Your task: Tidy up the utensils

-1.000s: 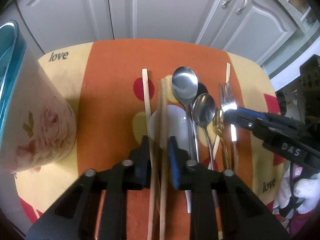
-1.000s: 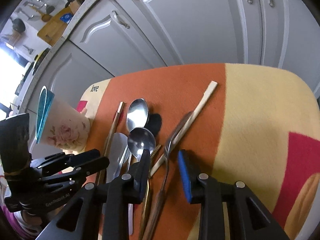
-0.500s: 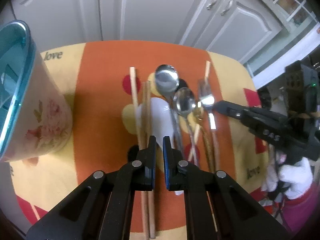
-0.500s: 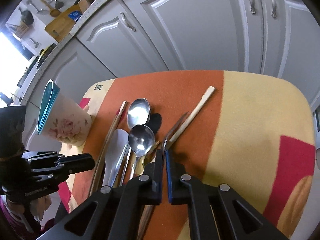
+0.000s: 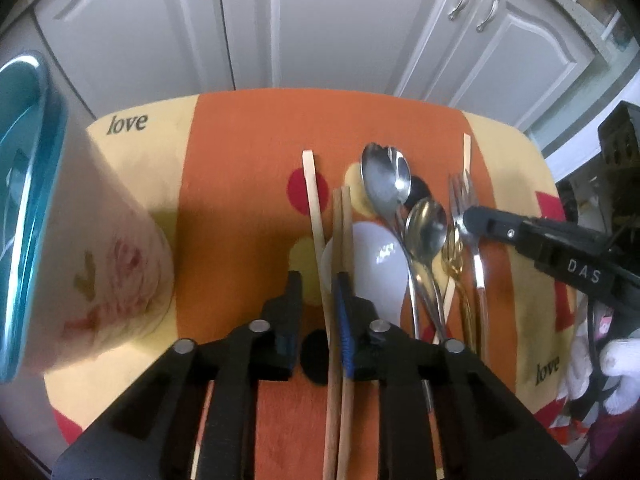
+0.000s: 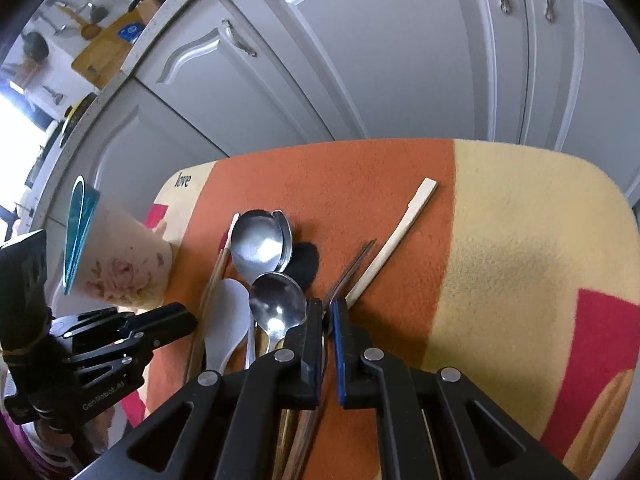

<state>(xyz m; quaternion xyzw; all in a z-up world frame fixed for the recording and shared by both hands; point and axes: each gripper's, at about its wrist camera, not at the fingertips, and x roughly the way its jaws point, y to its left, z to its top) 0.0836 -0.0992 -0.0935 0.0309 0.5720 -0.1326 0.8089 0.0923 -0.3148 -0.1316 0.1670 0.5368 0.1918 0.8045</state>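
Observation:
Utensils lie in a row on an orange and yellow mat (image 5: 240,152): pale chopsticks (image 5: 314,200), brown chopsticks (image 5: 342,216), a white spoon (image 5: 376,264), two steel spoons (image 5: 386,176), a gold fork (image 5: 454,256) and a silver fork (image 5: 464,200). My left gripper (image 5: 318,284) is open low over the chopsticks, with one pale chopstick between its fingers. My right gripper (image 6: 328,312) is shut on the silver fork (image 6: 352,268), near its neck. A floral cup (image 5: 80,240) with a teal rim stands at the left.
White cabinet doors (image 5: 320,20) rise beyond the mat's far edge. A loose pale chopstick (image 6: 396,240) lies right of the fork. The mat's right side (image 6: 520,260) is bare cloth. The other gripper shows in each view.
My left gripper shut half a second ago and now stands open again over the chopsticks. My right gripper closed on the silver fork and stays shut.

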